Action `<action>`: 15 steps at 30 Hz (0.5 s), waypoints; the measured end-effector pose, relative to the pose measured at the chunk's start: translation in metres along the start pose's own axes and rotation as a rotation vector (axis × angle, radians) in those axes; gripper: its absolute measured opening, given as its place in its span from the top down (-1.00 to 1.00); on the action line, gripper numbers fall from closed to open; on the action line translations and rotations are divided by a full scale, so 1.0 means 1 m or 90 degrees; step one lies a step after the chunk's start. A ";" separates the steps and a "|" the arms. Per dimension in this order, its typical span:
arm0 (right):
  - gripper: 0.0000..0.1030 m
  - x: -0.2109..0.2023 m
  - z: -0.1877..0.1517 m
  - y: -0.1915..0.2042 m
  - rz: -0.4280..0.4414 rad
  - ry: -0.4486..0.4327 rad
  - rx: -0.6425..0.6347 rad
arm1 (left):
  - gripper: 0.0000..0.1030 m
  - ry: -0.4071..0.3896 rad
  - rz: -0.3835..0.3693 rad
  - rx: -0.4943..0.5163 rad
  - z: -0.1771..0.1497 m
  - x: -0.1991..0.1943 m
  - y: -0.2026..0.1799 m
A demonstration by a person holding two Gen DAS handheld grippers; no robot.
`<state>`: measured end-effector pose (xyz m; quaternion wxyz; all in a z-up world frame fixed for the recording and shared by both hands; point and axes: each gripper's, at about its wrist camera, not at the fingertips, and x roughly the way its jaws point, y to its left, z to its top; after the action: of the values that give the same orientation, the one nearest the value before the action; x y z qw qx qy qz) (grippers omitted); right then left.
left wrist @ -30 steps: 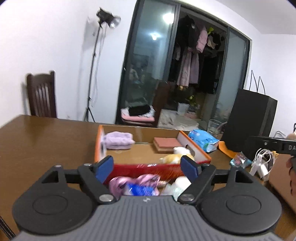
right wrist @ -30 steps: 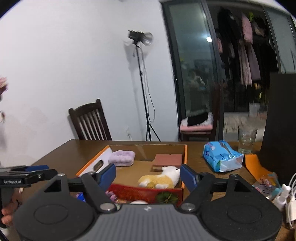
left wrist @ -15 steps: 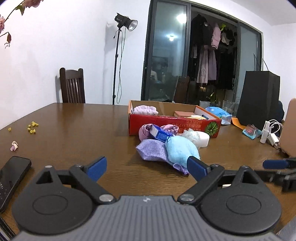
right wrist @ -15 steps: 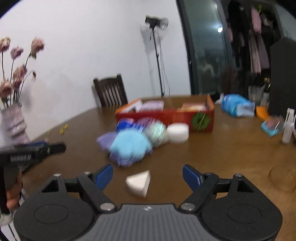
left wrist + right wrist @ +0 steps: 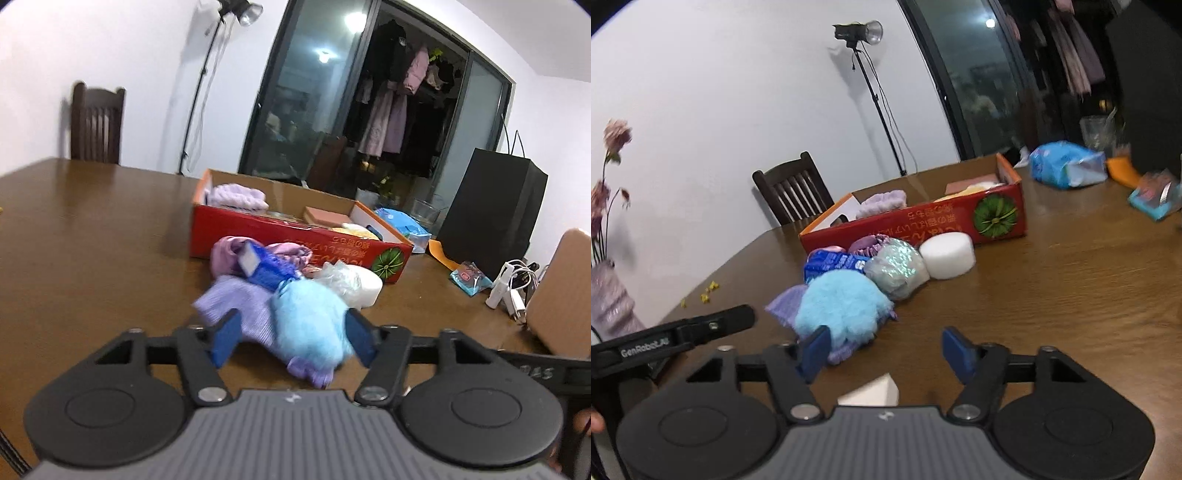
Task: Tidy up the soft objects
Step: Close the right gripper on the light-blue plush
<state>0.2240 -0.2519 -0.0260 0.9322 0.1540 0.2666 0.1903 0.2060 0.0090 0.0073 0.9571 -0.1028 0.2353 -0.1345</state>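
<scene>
A pile of soft things lies in front of a red cardboard box (image 5: 295, 240) (image 5: 923, 221): a fluffy blue puff (image 5: 306, 321) (image 5: 842, 306) on a purple cloth (image 5: 236, 302) (image 5: 783, 306), a blue packet (image 5: 266, 269) (image 5: 834, 262), a shiny mesh ball (image 5: 895, 269) and a white foam cylinder (image 5: 947, 254). A purple towel (image 5: 236, 195) lies inside the box. My left gripper (image 5: 293, 341) is open, its fingers on either side of the blue puff. My right gripper (image 5: 888, 350) is open and empty over the table; a white foam wedge (image 5: 871, 393) lies just under it.
A blue tissue pack (image 5: 1067, 170), a glass (image 5: 1099, 129), a black bag (image 5: 487, 210) and small packets (image 5: 469, 277) stand right of the box. White chargers (image 5: 506, 291) lie at the far right. A vase with flowers (image 5: 609, 295) stands at the table's left edge. A chair (image 5: 790, 195) is behind.
Both grippers pulled back from over the box, then moved in and down toward the pile. My left gripper now straddles the blue puff; the right is closer to the foam wedge.
</scene>
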 end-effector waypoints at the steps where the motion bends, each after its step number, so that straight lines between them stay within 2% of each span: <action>1: -0.10 0.012 0.004 -0.002 0.009 0.007 0.010 | 0.04 0.009 -0.007 0.000 0.003 0.011 0.000; 2: -0.07 0.024 0.007 -0.004 0.017 0.016 0.020 | 0.19 0.020 -0.006 -0.003 0.004 0.022 0.001; 3: -0.01 0.033 0.009 -0.005 0.023 0.025 0.029 | 0.24 0.032 -0.007 -0.009 0.005 0.033 0.002; 6: 0.07 0.059 0.016 -0.009 0.047 0.049 0.063 | 0.28 0.065 -0.025 -0.044 0.003 0.055 0.011; 11: 0.13 0.087 0.018 -0.017 0.096 0.087 0.111 | 0.37 0.082 -0.075 -0.101 0.003 0.064 0.025; 13: 0.31 0.092 0.016 -0.019 0.118 0.095 0.130 | 0.39 0.082 -0.070 -0.104 0.002 0.063 0.026; 15: 0.37 0.090 0.015 -0.018 0.120 0.094 0.130 | 0.39 0.076 -0.072 -0.108 0.003 0.058 0.026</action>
<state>0.3080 -0.2313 -0.0603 0.8674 0.2578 0.3370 0.2598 0.2626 0.0157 -0.0215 0.9201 -0.1883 0.2959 -0.1742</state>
